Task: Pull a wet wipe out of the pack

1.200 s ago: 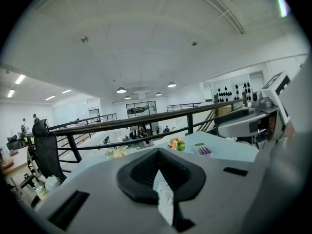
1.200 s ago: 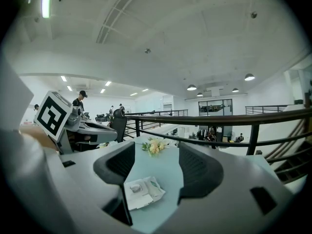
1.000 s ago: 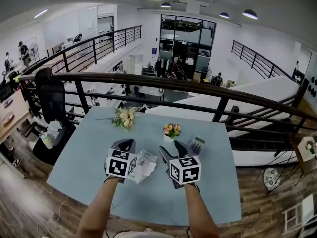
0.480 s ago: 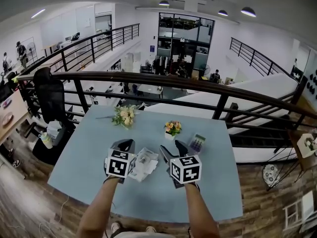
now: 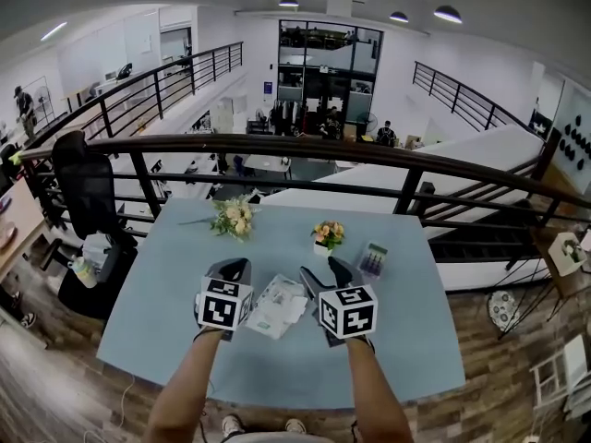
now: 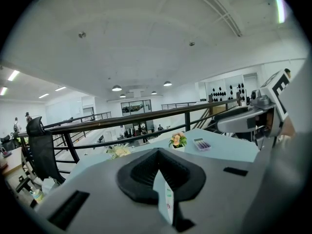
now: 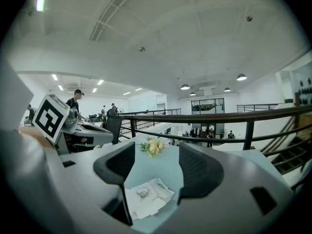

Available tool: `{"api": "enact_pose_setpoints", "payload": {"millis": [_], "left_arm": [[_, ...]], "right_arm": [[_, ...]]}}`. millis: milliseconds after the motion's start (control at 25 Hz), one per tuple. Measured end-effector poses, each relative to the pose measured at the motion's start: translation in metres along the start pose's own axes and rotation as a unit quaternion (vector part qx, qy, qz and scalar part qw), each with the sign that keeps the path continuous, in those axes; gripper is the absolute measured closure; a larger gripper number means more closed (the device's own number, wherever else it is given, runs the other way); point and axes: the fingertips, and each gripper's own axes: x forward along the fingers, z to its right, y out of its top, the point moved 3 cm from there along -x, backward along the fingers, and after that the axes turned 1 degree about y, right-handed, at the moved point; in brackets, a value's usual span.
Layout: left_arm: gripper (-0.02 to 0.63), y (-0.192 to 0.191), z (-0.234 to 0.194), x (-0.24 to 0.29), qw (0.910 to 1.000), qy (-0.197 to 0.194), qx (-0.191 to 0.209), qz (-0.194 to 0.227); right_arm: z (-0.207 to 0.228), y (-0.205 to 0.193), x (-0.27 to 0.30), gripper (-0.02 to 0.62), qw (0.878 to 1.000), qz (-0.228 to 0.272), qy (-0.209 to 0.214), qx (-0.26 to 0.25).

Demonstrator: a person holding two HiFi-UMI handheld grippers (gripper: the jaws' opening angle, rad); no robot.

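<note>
My left hand-held gripper (image 5: 231, 269), lower centre-left in the head view, has its jaws pressed together on a thin pale strip (image 6: 165, 199) seen edge-on; I cannot tell what the strip is. My right hand-held gripper (image 5: 329, 277), lower centre-right, holds its jaws apart with nothing between them. The wet wipe pack (image 5: 279, 305) lies between the two on the pale blue counter (image 5: 166, 284). Yellow flowers (image 5: 231, 218) and a small posy (image 5: 327, 235) sit toward mid-frame.

White, crumpled pack (image 5: 277, 305) lies flat mid-table, toward 6 o'clock. A thin white printed strip (image 6: 165, 199) stands pinched in the closed left gripper (image 6: 157, 155).
</note>
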Motion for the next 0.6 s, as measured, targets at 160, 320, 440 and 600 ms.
{"api": "enact_pose_setpoints", "payload": {"millis": [160, 320, 440, 600], "left_arm": [[0.616, -0.004, -0.011, 0.002, 0.9999, -0.015, 0.001, 0.002], [0.615, -0.003, -0.015, 0.002, 0.9995, -0.031, 0.005, 0.005], [0.615, -0.004, -0.016, -0.001, 0.9991, -0.041, 0.007, 0.006], [0.615, -0.01, -0.022, -0.002, 0.9988, -0.048, 0.01, 0.005]], "right_arm": [[-0.01, -0.003, 0.006, 0.33, 1.0, -0.003, -0.013, 0.002], [-0.016, -0.006, 0.005, 0.33, 1.0, -0.008, -0.028, 0.004], [-0.02, -0.007, 0.003, 0.33, 0.999, -0.01, -0.036, 0.007], [-0.028, -0.012, 0.006, 0.33, 0.999, -0.015, -0.044, 0.008]]}}
